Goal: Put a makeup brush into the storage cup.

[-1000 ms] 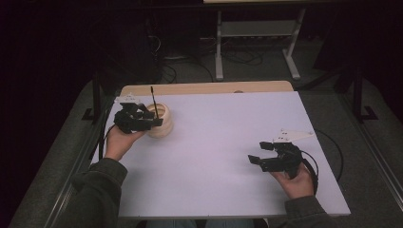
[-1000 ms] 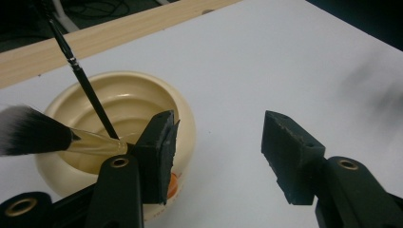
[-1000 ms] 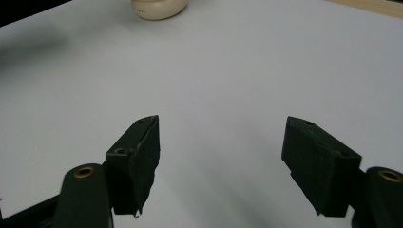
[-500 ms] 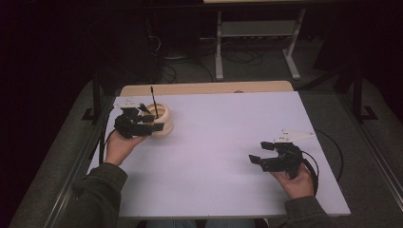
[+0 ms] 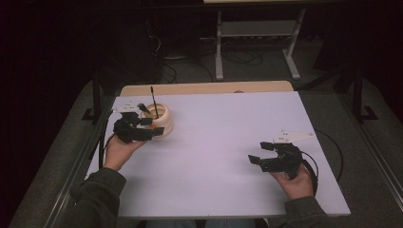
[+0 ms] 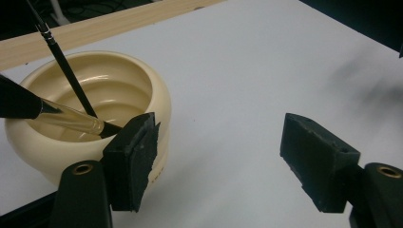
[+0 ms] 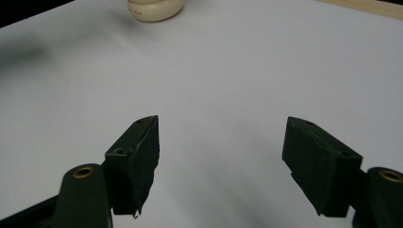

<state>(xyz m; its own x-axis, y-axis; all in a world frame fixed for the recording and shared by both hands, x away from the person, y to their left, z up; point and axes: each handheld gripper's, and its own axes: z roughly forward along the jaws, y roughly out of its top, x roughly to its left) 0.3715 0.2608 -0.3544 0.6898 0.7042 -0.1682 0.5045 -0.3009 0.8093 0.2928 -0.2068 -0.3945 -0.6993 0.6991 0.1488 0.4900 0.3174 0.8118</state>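
— What worries you from where you stand?

— That left claw [image 5: 153, 126]. Its jaws are spread apart with nothing between them, and one jaw sits right up against the wall of the cream bowl [image 5: 160, 119], at the far-left part of the white tabletop [image 5: 228, 142]. The bowl looks light to me — a nudge sideways could slide it or tip it.

— And the things standing in it?

— Two brushes lean inside. The thin black brush [image 6: 66, 69] stands steeply against the rim; the thicker brush [image 6: 52, 113], with a clear amber section, lies lower across the bowl, its end just beside that jaw in the left gripper view. If the jaw catches it, I'd guess it levers out and rolls across the tabletop.

— Anything in the bowl to spill?

— I can't tell; the inside just looks glossy.

— And the other hand?

— The right claw [image 5: 261, 160] hovers low over bare tabletop at the near right, well apart from the bowl, jaws wide apart and holding nothing. Little risk there, though its cable loops near the tabletop's edge and might snag.

— So, the count?

— One bowl, two brushes, two claws, one tabletop — and one person's two hands.
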